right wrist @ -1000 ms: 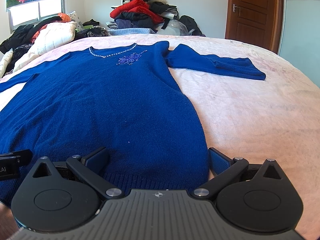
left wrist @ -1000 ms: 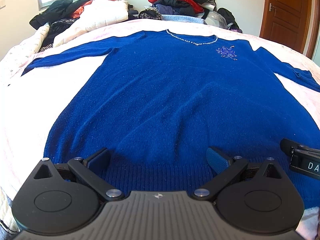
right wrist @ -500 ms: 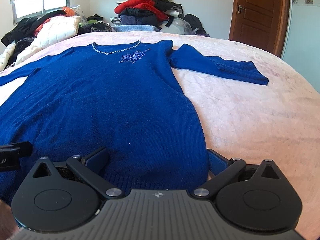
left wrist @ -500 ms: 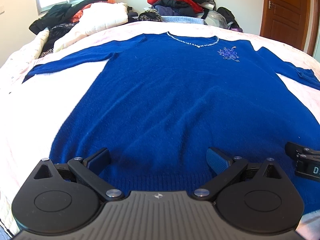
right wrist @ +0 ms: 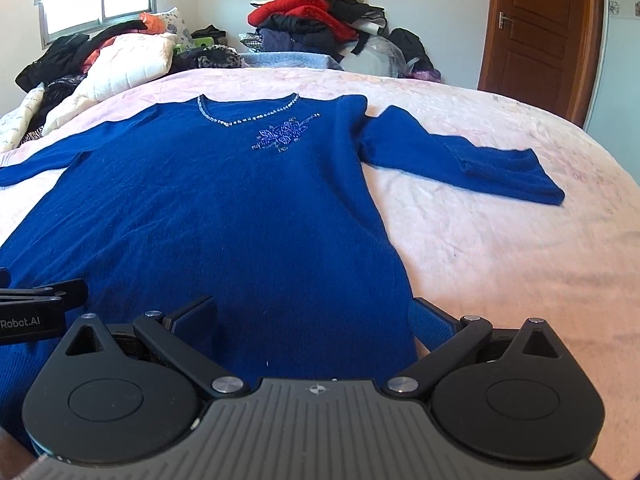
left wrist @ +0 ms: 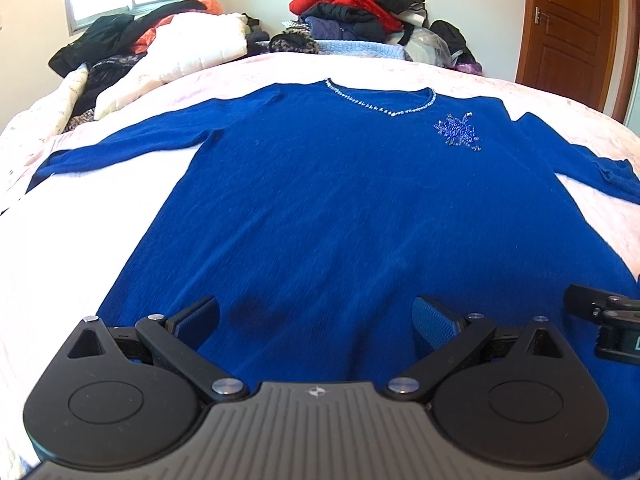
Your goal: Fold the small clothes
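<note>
Two grippers hang low over the near hem of the blue sweater (left wrist: 340, 216), and in both we see the fingers spread wide with nothing between them: our left gripper (left wrist: 316, 320) above the hem's left-middle part, our right gripper (right wrist: 312, 316) over the hem's right corner. The sweater lies face up and flat on the pink bed (right wrist: 500, 240), sleeves out to the sides, neckline away from us. We judge the folding has not begun and that we are at the step of taking hold; the next move calls for lowering both pairs of fingers onto the hem and closing on the knit, evenly, so the fabric lifts without skewing. Only the left view shows the left sleeve (left wrist: 120, 152) to its cuff; the right view alone shows the right sleeve (right wrist: 472, 160) whole, with a crease partway along it. Beyond the bed, a heap of clothes (right wrist: 312, 20) rises against the far wall beside a wooden door (right wrist: 536, 36).
</note>
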The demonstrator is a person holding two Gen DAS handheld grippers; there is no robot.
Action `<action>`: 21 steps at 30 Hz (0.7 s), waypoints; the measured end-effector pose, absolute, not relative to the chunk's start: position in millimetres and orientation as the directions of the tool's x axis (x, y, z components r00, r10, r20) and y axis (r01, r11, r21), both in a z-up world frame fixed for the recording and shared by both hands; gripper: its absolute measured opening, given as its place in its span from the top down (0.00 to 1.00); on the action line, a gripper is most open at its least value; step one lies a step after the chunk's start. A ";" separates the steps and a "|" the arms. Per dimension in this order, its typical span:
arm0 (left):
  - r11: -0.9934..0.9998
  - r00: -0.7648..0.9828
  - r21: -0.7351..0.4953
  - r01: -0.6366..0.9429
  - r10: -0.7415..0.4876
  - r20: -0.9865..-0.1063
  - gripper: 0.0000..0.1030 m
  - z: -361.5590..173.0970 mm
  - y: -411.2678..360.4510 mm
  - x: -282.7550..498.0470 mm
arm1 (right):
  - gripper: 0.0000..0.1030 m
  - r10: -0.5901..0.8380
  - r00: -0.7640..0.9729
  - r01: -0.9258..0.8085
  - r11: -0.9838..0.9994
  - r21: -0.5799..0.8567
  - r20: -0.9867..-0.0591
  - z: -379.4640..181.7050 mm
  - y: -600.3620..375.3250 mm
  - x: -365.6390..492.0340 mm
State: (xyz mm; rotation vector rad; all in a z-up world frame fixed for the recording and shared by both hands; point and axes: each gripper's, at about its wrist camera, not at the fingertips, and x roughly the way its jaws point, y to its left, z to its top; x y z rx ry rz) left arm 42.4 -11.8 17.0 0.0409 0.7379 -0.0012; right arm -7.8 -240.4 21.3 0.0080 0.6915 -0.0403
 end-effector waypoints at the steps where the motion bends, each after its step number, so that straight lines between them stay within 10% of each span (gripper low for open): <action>1: 0.999 0.739 0.037 0.018 0.012 -0.673 0.00 17.4 -13.3 45.6 | 0.00 -0.032 0.771 0.034 0.999 -0.010 -0.635 21.5 -239.6 -3.1; 21: 0.999 0.753 0.028 0.030 -0.004 -0.658 0.00 20.6 -32.5 135.2 | 0.00 -0.027 0.775 0.013 1.000 -0.026 -0.631 19.7 -253.1 71.7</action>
